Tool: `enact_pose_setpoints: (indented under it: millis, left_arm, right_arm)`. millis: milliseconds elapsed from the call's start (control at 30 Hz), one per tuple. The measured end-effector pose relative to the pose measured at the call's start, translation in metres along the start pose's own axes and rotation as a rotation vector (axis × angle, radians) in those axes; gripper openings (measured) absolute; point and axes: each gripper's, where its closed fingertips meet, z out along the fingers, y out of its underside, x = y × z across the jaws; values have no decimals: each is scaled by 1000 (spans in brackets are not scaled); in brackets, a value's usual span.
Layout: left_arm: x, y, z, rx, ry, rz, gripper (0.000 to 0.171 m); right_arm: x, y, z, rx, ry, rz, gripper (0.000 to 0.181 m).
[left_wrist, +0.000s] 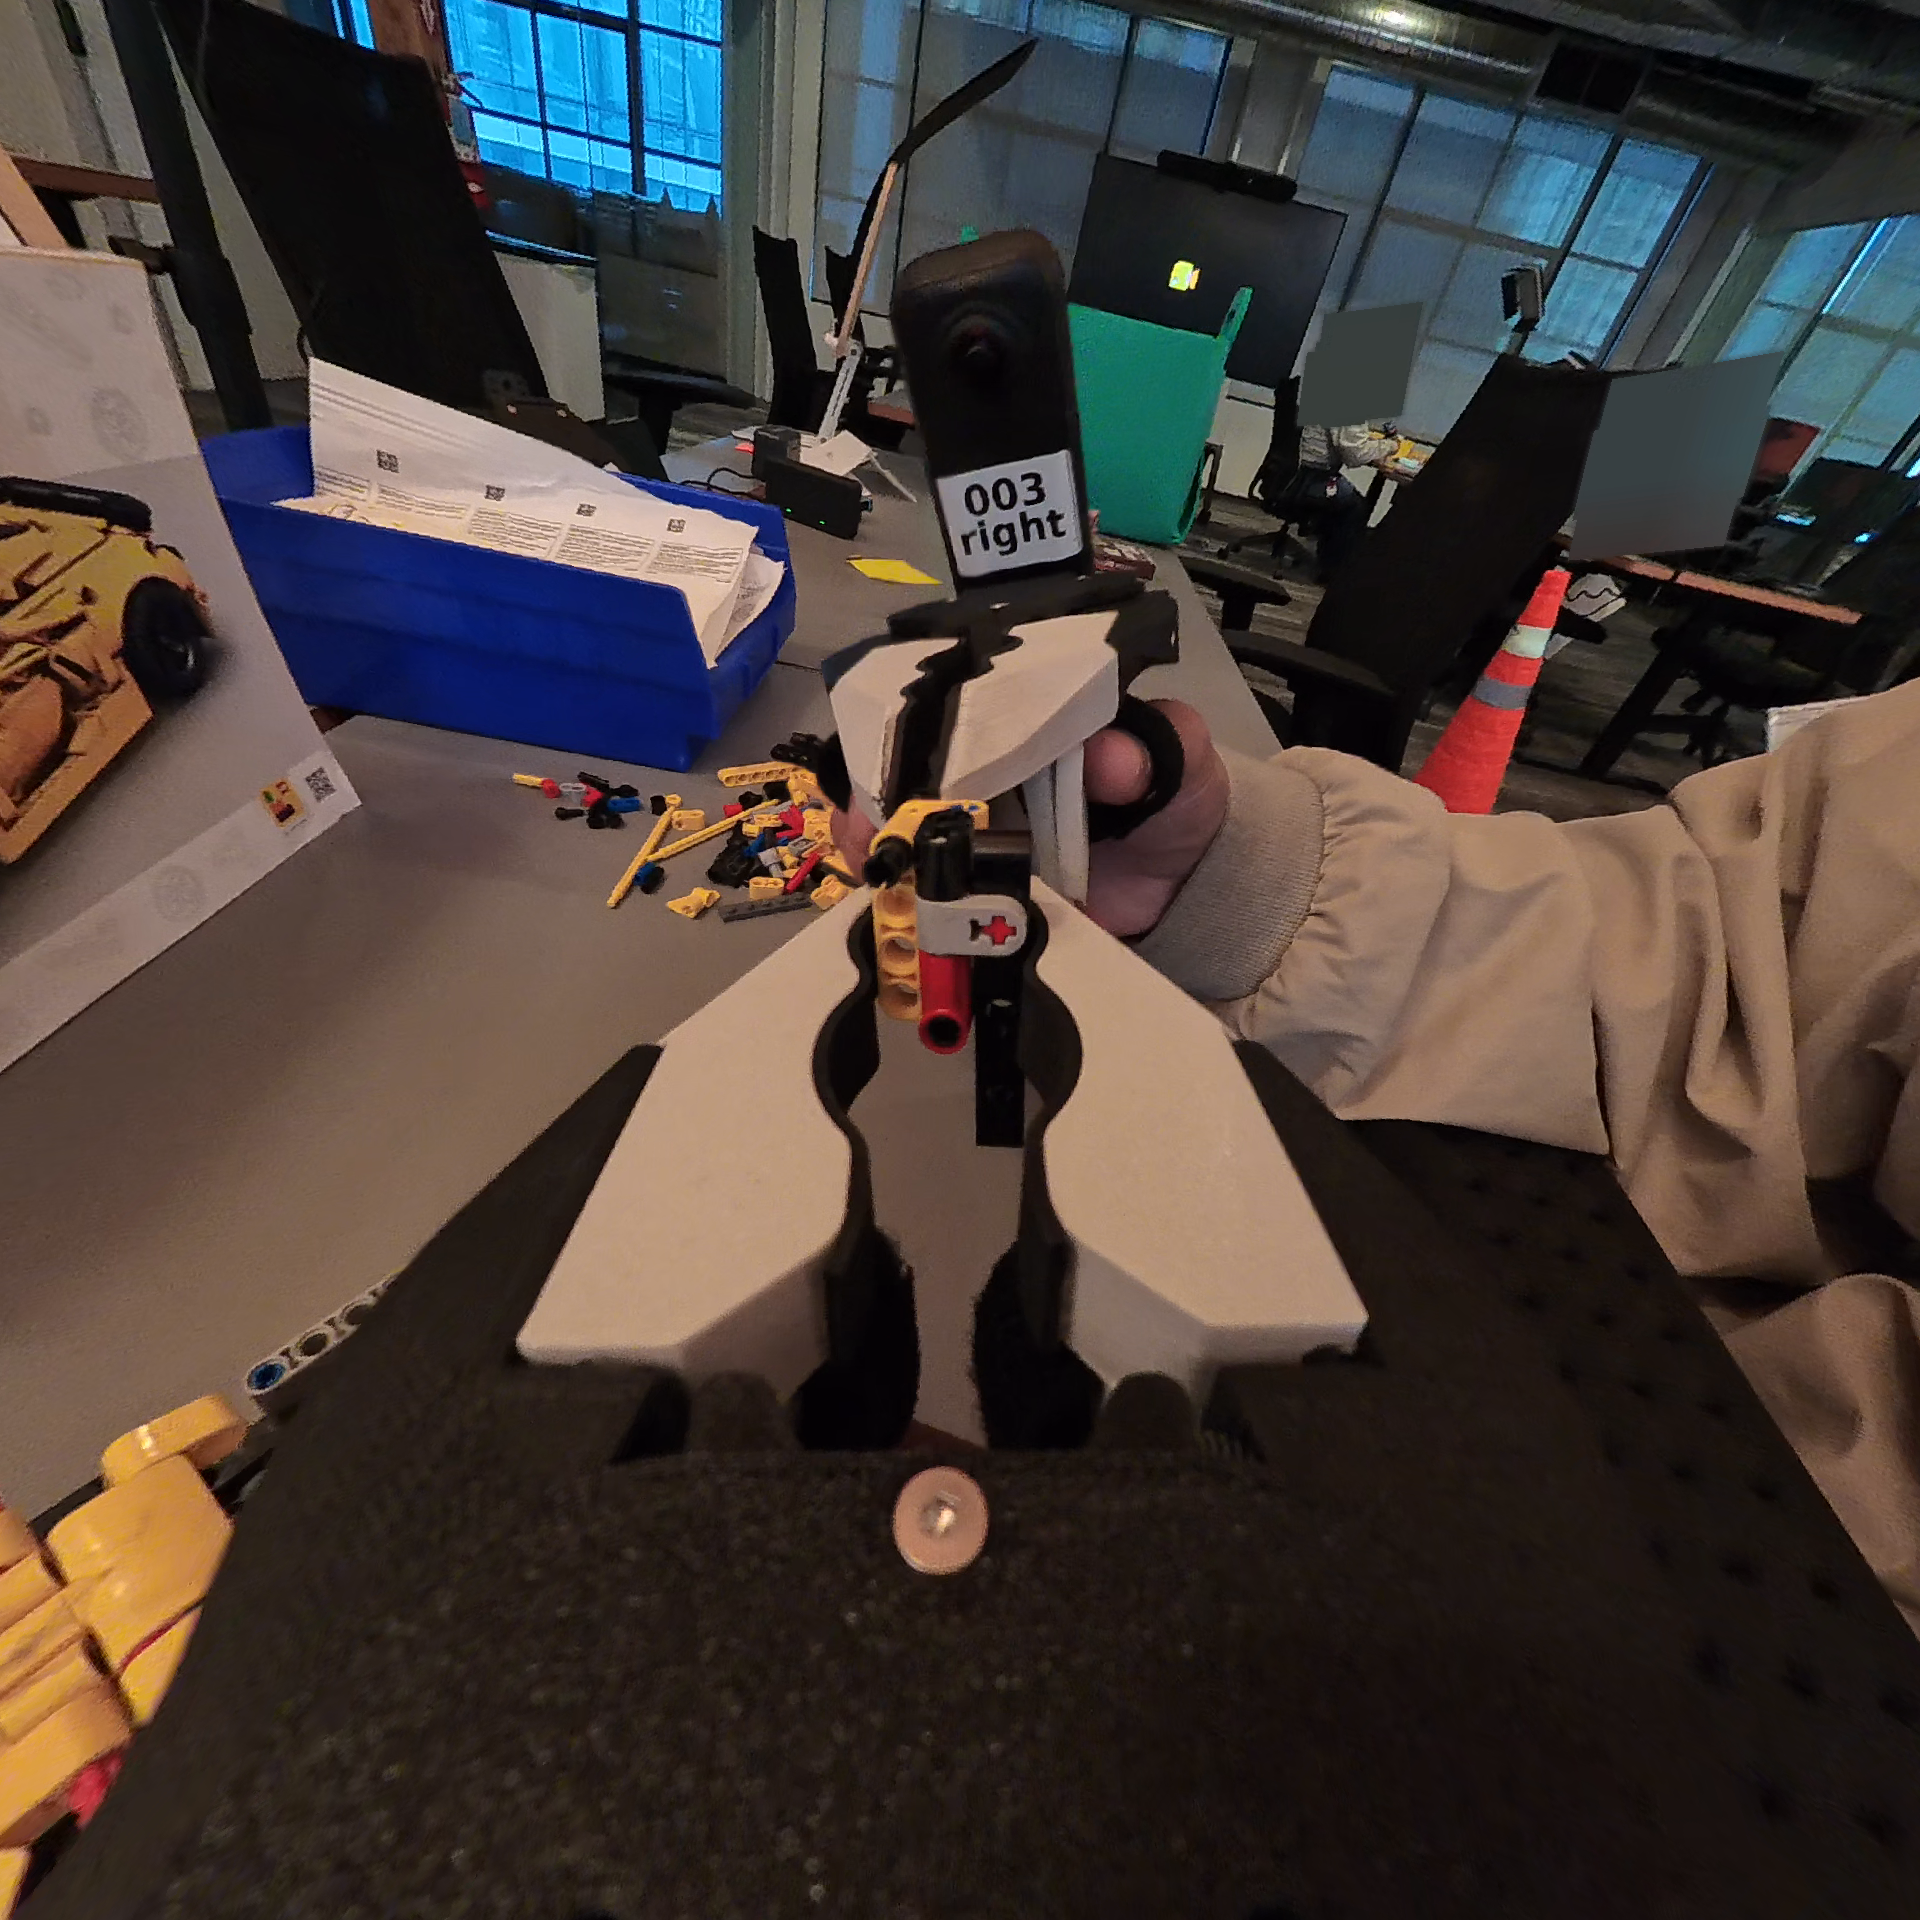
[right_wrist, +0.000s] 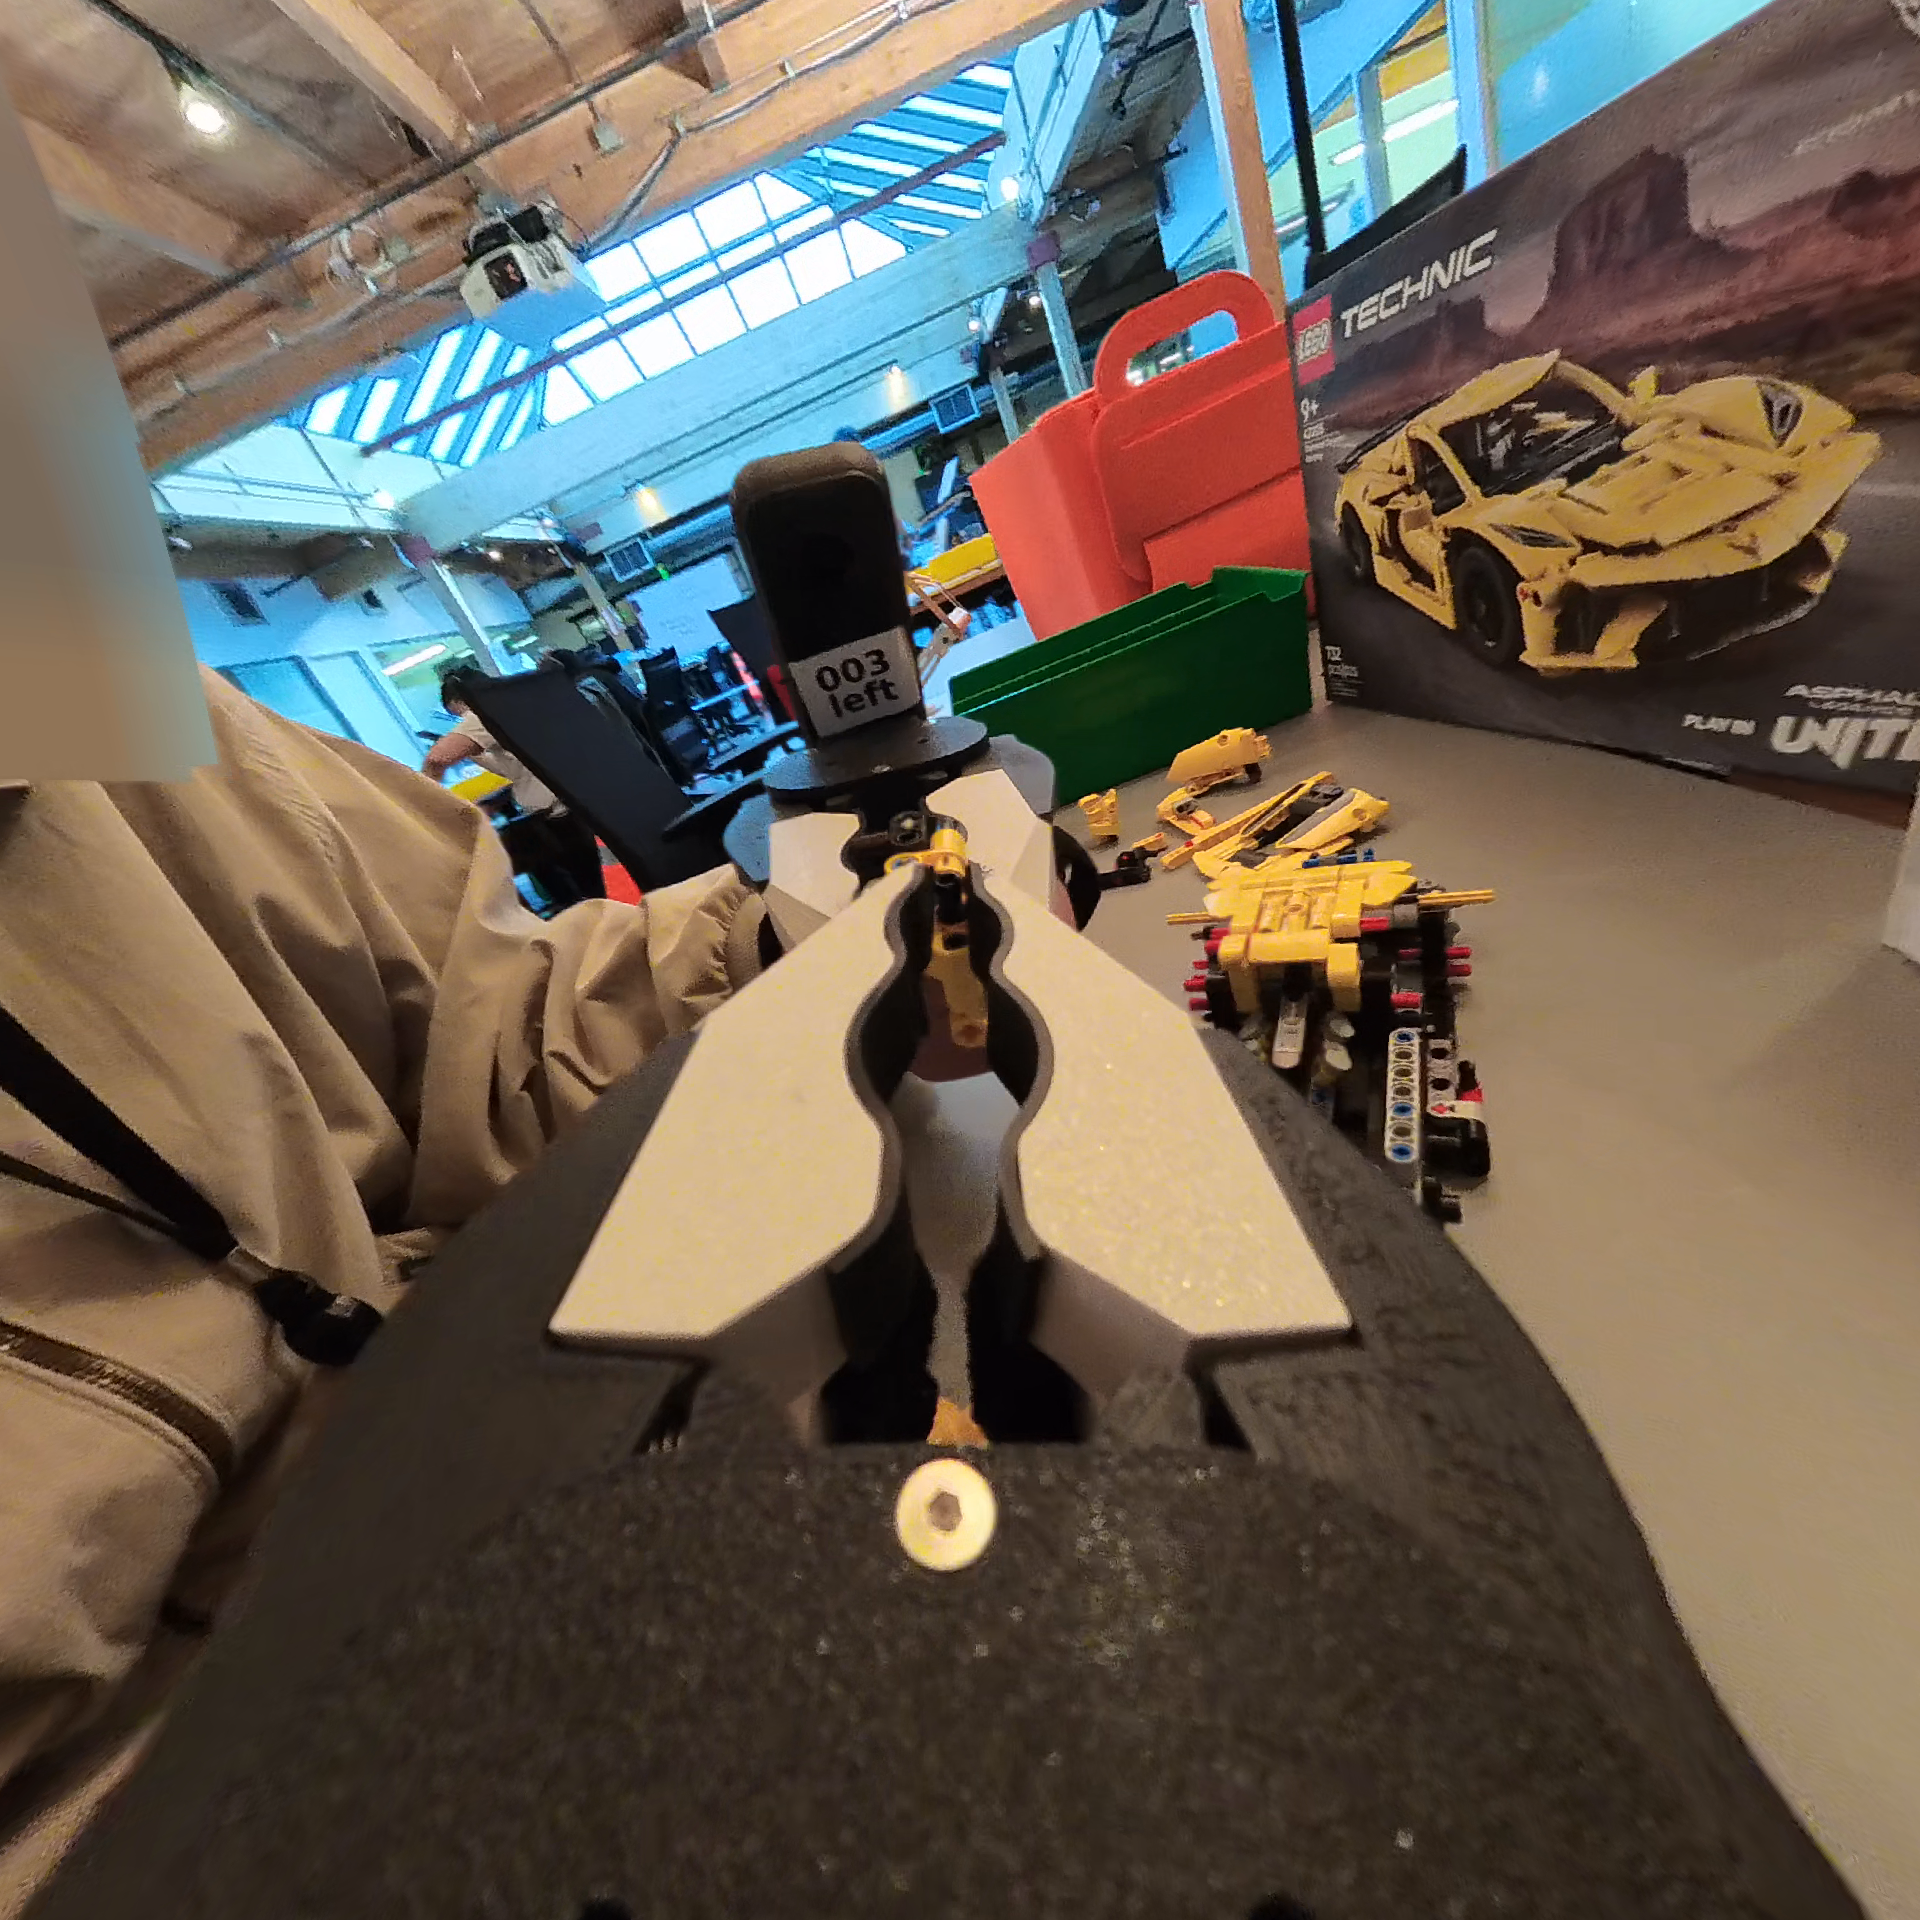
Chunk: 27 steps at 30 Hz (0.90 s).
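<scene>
Yellow, black and red pieces are being held together as one small assembly in the air between the two grippers, above the grey table. The left gripper is being kept nearly closed on this assembly: a black beam and a yellow beam with a red pin are being pressed between its white fingers. The right gripper is being pointed toward it from the opposite side, and its fingers are also being closed on the top end of the same assembly, where a yellow connector with a black pin is being seen. In the right wrist view the assembly is being shown gripped between the narrow tips of the right gripper, with the left gripper just behind it.

A hand in a beige sleeve is being wrapped around the right gripper's handle. Loose pieces are being left scattered on the table behind, near a blue bin filled with papers. A half-built yellow car is being seen on the table to the side, near a green bin, an orange case and a box with a car picture
</scene>
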Motion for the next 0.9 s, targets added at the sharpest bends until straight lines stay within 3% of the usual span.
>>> enact_pose_setpoints:
  millis: [267,567,767,900]
  left_arm:
    - [-1,-5,-1,30,-2,-6,20]
    - [-6,-3,-8,-4,10,-52,20]
    - [-4,10,-11,-126,-11,28,20]
    - [-5,10,-10,-140,-36,64,20]
  right_arm:
    - [0,-4,3,19,12,-40,2]
    - [6,-8,10,123,-31,116,1]
    - [4,0,14,76,-45,131,1]
    - [2,-2,14,87,-50,116,1]
